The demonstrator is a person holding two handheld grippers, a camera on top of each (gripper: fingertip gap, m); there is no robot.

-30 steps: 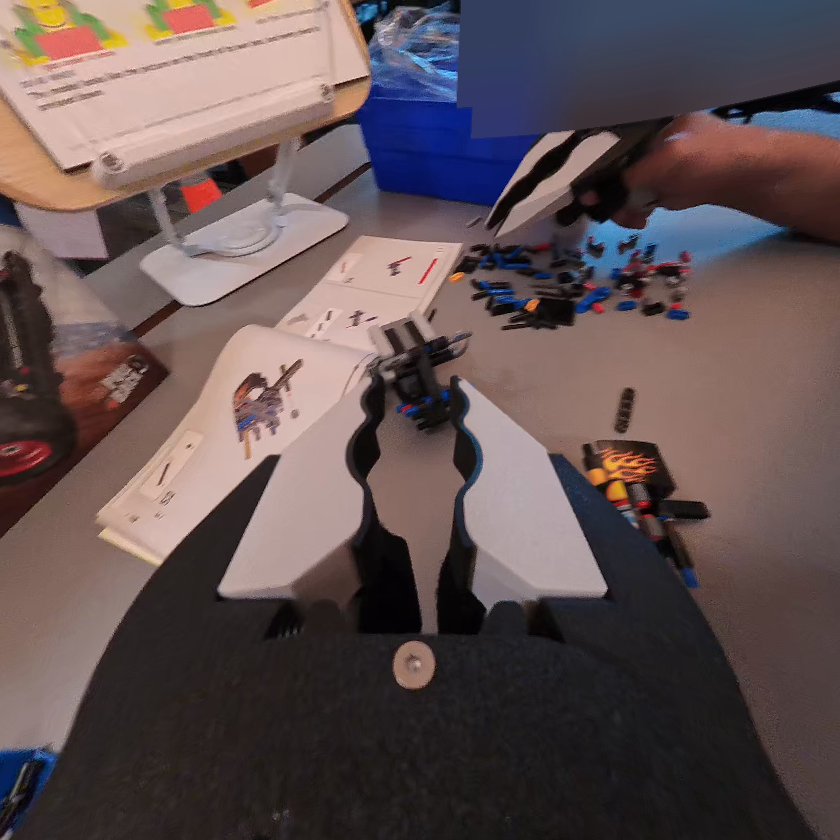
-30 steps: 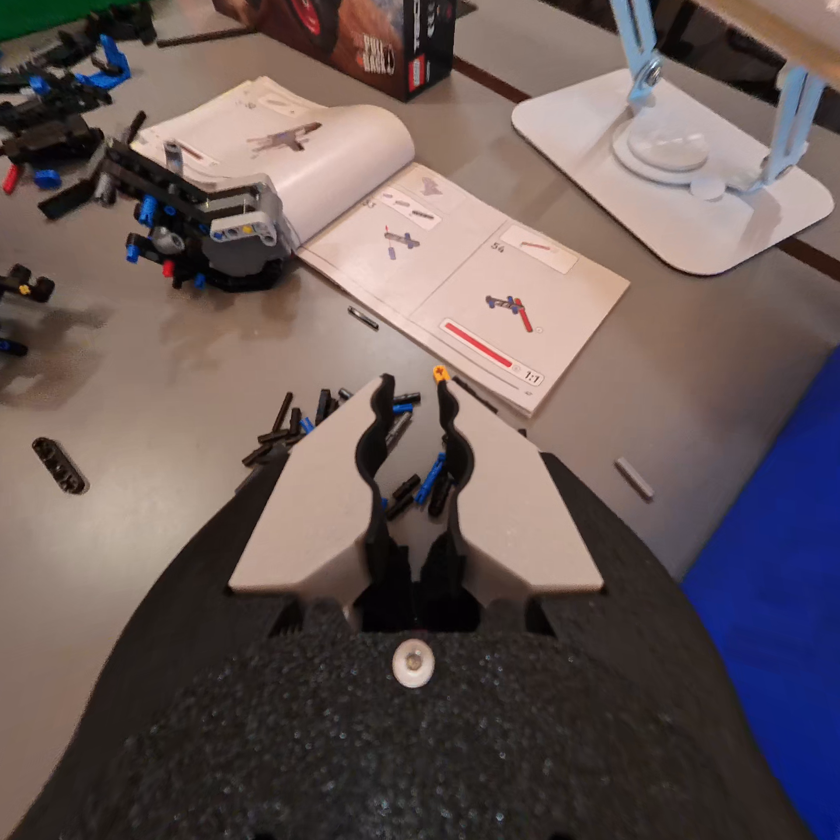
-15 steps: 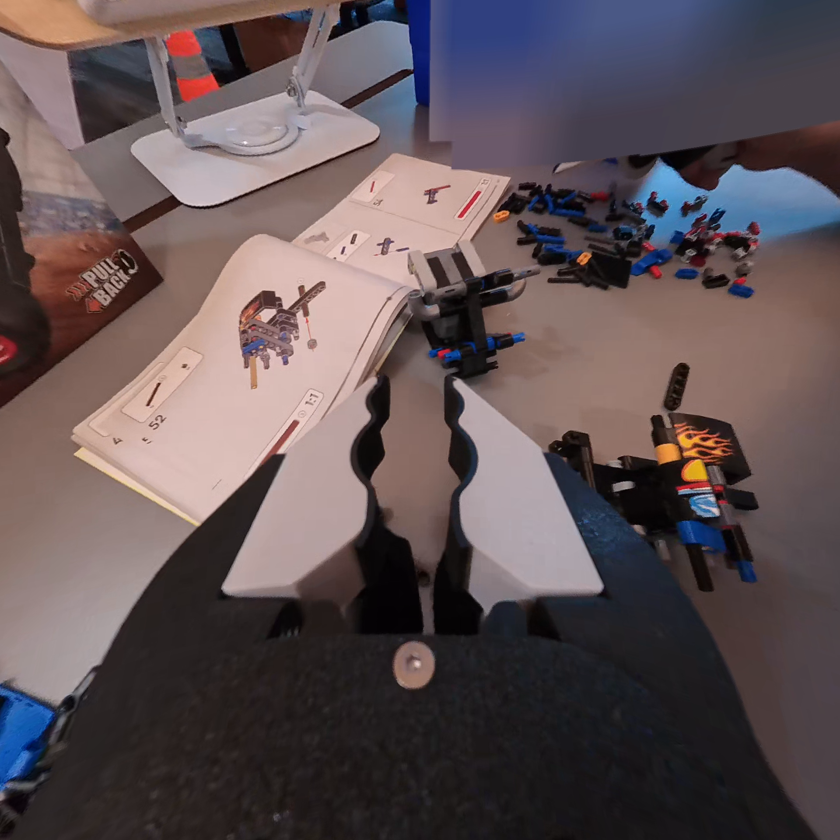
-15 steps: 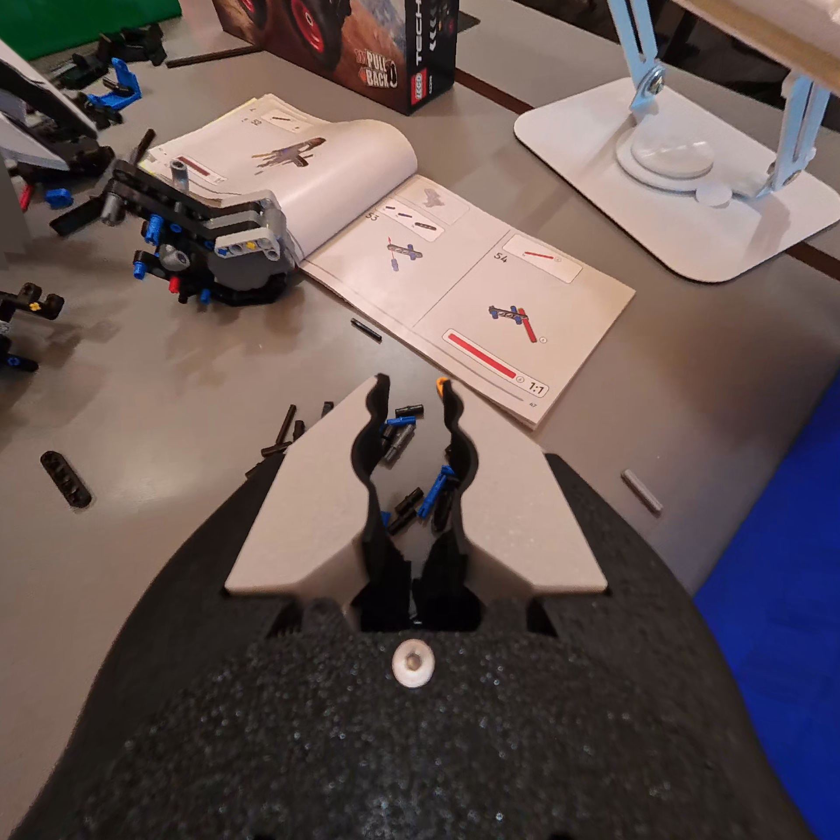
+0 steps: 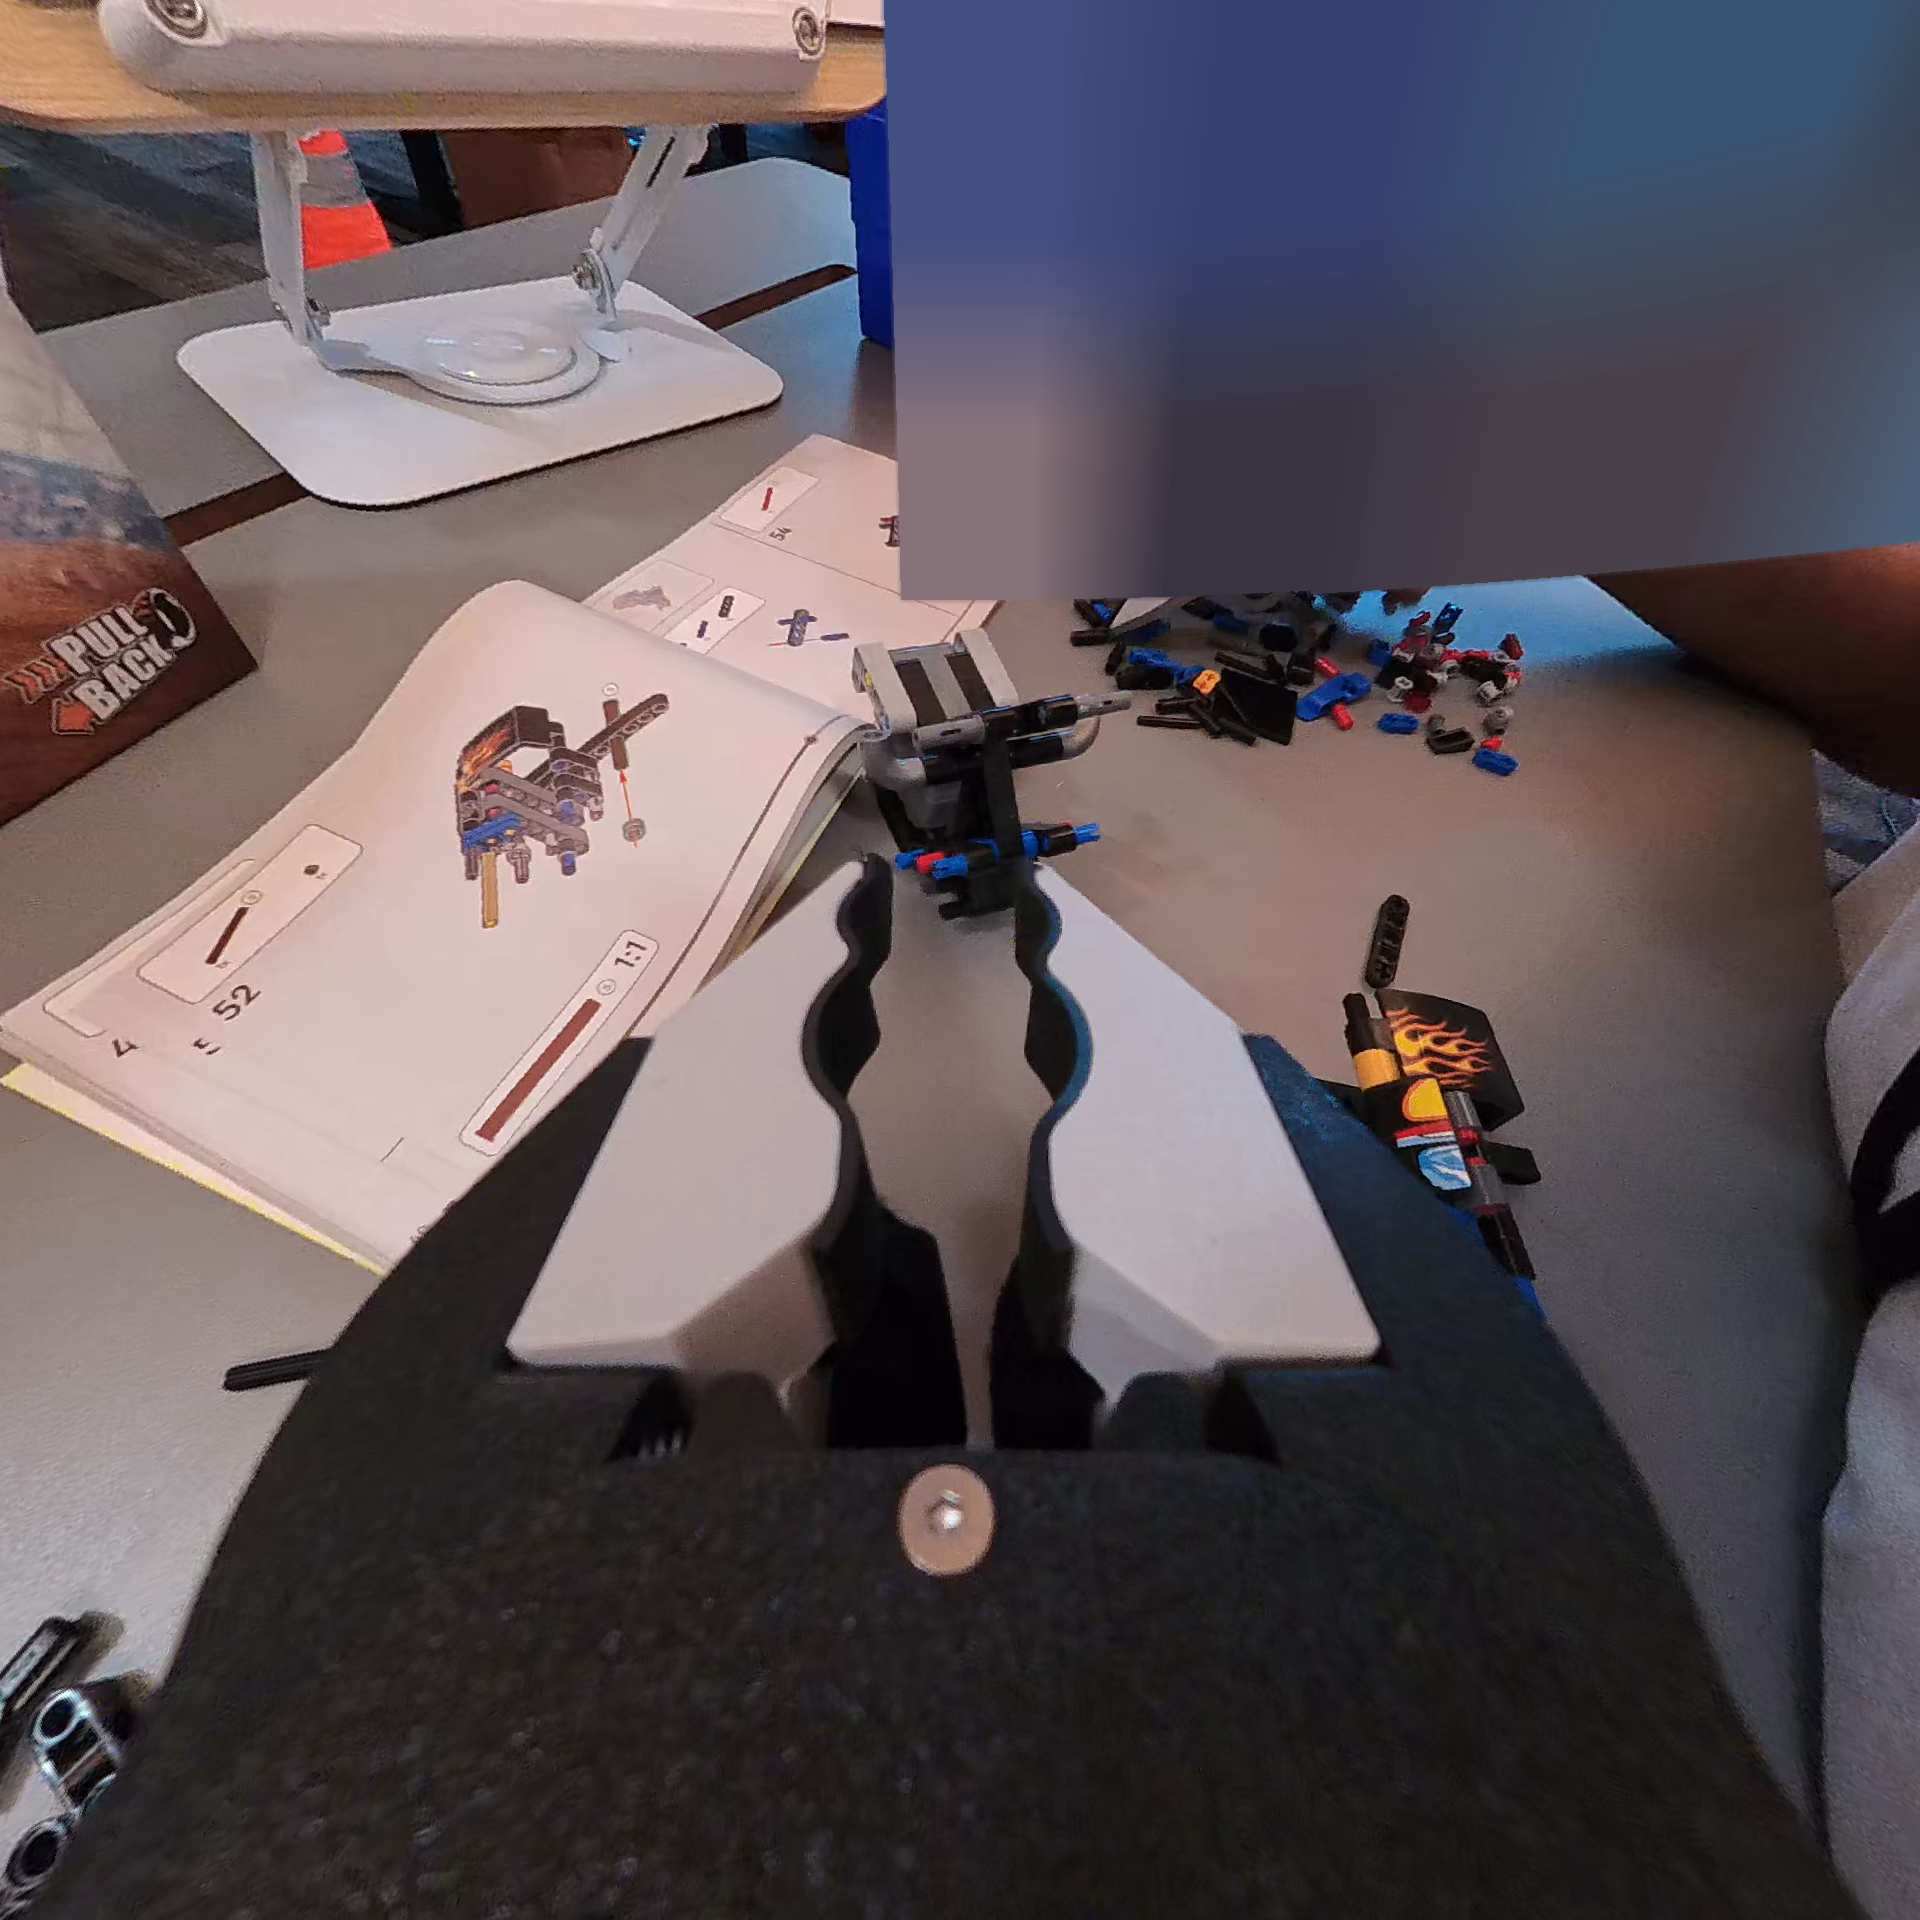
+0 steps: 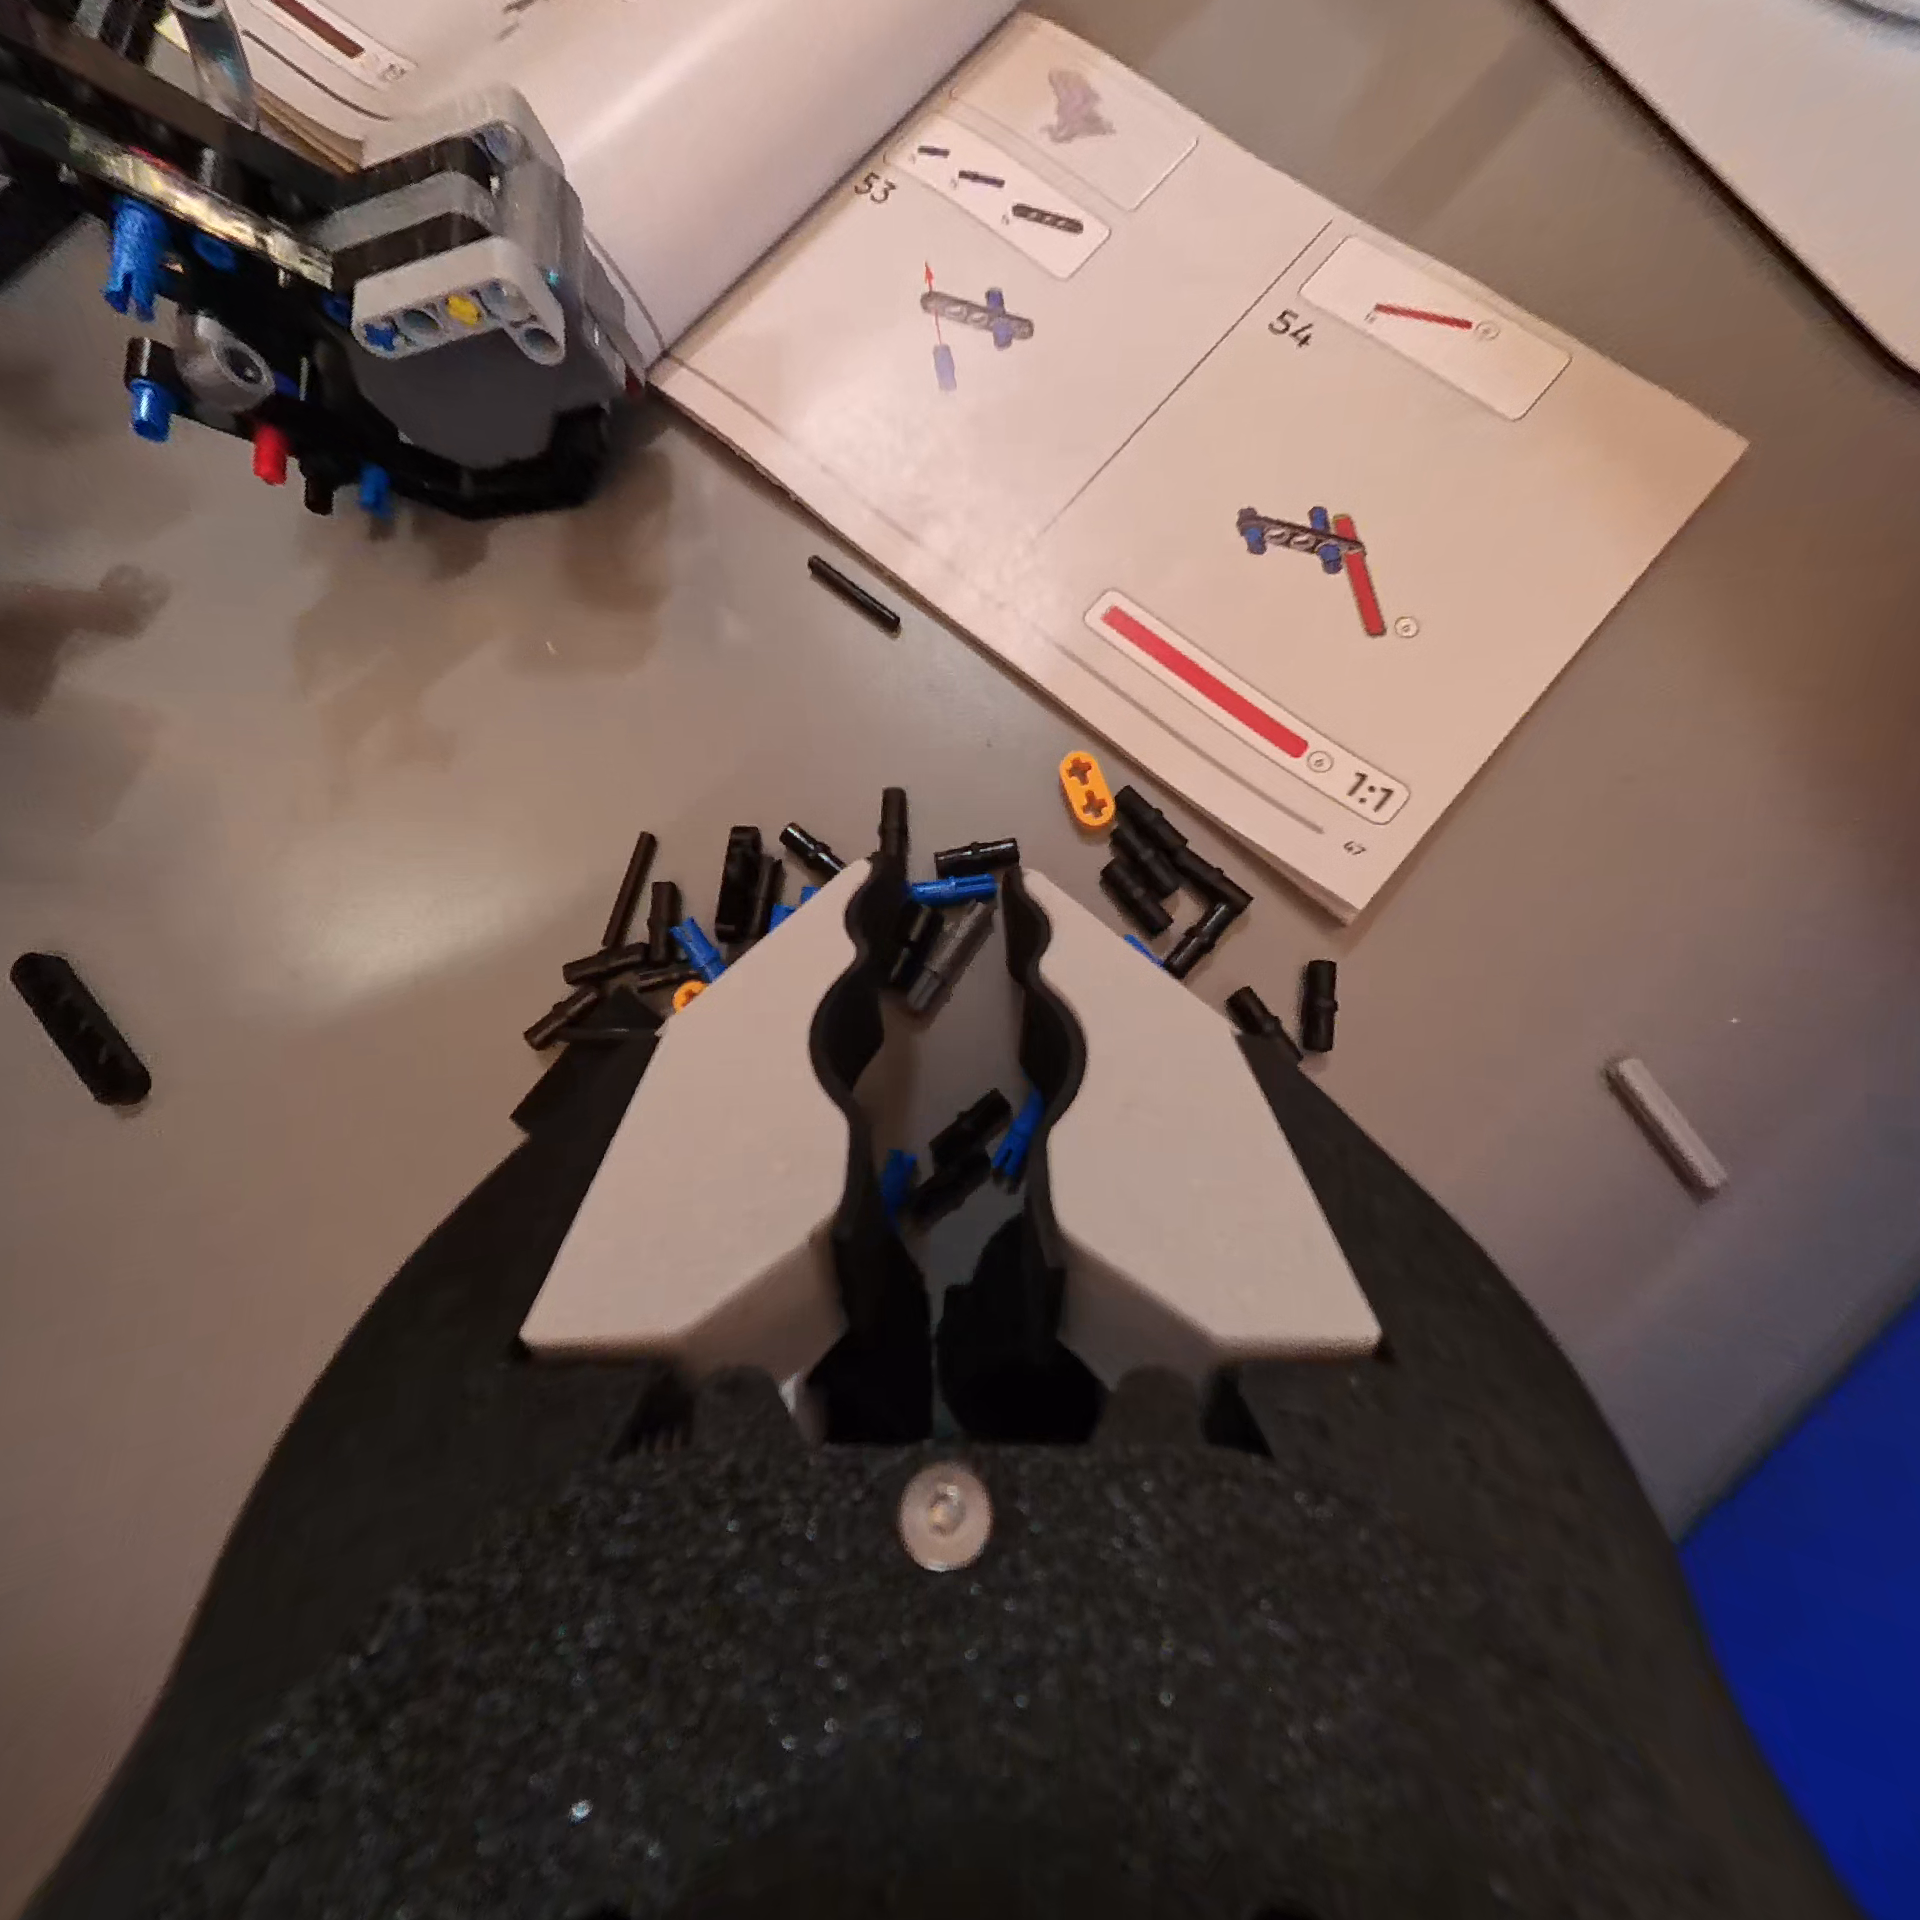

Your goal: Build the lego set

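Note:
A half-built grey and black model [image 5: 971, 774] with blue pins rests against the open instruction booklet [image 5: 436, 894]; it also shows in the right wrist view [image 6: 416, 322]. My left gripper [image 5: 951, 883] is open and empty, its tips just short of the model. My right gripper [image 6: 940, 883] is open and empty, low over a pile of small black and blue pins [image 6: 935, 1039]. A blue pin [image 6: 951, 888] and a grey pin [image 6: 951, 951] lie between its fingertips. An orange two-hole piece [image 6: 1086, 792] lies just beyond.
A black flame-printed sub-assembly [image 5: 1439, 1081] and a short black beam [image 5: 1387, 938] lie right of my left gripper. More loose parts [image 5: 1340, 686] are scattered farther right. A white stand base [image 5: 468, 416] and the set's box [image 5: 94, 665] stand behind. A grey axle [image 6: 1662, 1122], a black axle [image 6: 854, 594] and a blue bin [image 6: 1829, 1558] are near my right gripper. Spacing between my two grippers at the tips: around 25 cm. The black axle [image 6: 854, 594] is about 6 cm from my right fingertips and 20 cm from my left.
My left gripper has moved forward toward the model. My right gripper has dropped lower and forward over the pin pile, so the booklet and model look closer.

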